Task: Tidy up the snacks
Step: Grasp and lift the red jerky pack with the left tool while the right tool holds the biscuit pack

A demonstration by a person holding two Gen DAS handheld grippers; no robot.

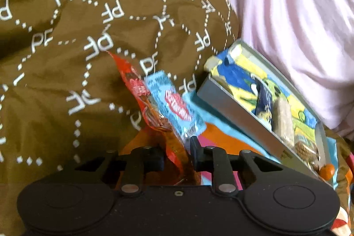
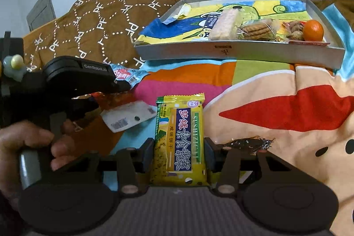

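Left gripper (image 1: pixel 177 156) is pinching the orange wrapper (image 1: pixel 135 90), jaws nearly together on the crinkled film; a blue snack packet (image 1: pixel 174 107) is lying just beside it, angling up and away from the fingertips, and whether that one is caught too I cannot tell. Both packets are running lengthwise away from the jaws, toward the brown quilt (image 1: pixel 66 37) printed "PF". The grey tray (image 2: pixel 239 52) is sitting ahead and to the right of the left gripper, so the carry is going rightward. Right gripper (image 2: pixel 179 154) is clamping a yellow biscuit pack (image 2: pixel 180 138) across its short side, long axis pointing straight ahead at the tray, which is directly in front, so this hand looks nearer. Pack is reading "SUSHIZICAI" plus Chinese characters; the other gripper's body is showing "GenRobot.AI". Tray is already holding biscuits and an orange (image 2: pixel 313 30).
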